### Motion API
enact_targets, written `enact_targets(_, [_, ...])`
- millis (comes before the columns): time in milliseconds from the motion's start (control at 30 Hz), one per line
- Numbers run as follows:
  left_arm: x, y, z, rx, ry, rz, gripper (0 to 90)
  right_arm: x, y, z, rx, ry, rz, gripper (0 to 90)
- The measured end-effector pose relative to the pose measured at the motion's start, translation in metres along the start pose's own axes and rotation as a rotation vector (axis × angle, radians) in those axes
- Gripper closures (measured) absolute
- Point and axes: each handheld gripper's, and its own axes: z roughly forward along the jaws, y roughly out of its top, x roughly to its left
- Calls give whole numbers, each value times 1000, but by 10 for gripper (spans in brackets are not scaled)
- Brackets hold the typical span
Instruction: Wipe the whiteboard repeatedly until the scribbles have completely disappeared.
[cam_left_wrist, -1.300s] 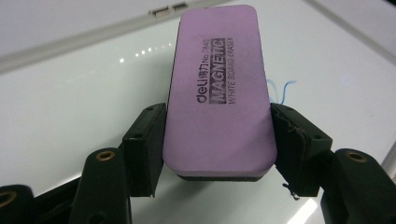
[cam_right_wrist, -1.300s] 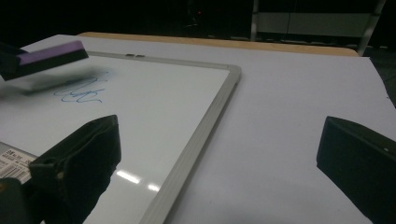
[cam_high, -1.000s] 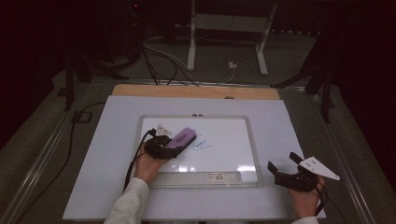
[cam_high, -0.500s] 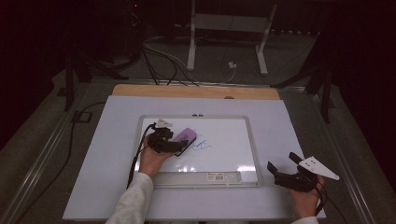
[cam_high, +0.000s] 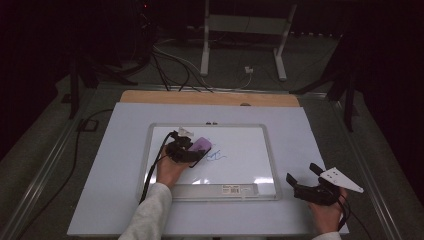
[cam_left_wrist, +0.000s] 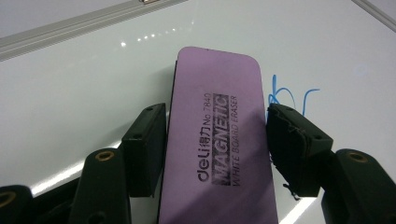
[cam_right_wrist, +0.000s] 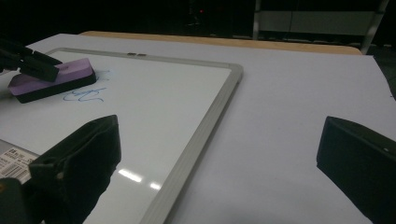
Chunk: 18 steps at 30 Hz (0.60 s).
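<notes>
**Eraser gripped on the whiteboard, right gripper idle beside it**

Where the high view looks down on the table, the left forearm in a pale sleeve reaches up from the bottom edge onto the whiteboard, and the left gripper points forward and to the right across its left half. Its jaws have just been closing, and the purple eraser sits between them, lying flat on the board. Blue marker scribble lies just beside the eraser on its right. The right gripper rests low on the white table cover, off the board's lower right corner, well apart from the eraser, its grey three-cornered plate on top. A wooden strip shows beyond the cover's far edge, and a white stand and cables lie on the floor behind.

In the left gripper view, the eraser runs lengthwise between the two black pads, which press on its long sides at mid-opening. The blue scribble peeks out past the right pad, partly hidden by it.

In the right gripper view, the jaws stand wide apart and hold nothing, with the board's grey frame running between them. Far to the left the eraser lies on the board with the left gripper's pads on it.
</notes>
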Motion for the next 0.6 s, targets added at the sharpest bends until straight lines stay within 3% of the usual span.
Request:
enact_targets(300, [6,1,-3,9,38,-15,418,-1,0,-1,0,-1,0,0])
enact_targets(600, [26,1,-10,10,127,-69,418,0,0,0,1,0,0,0])
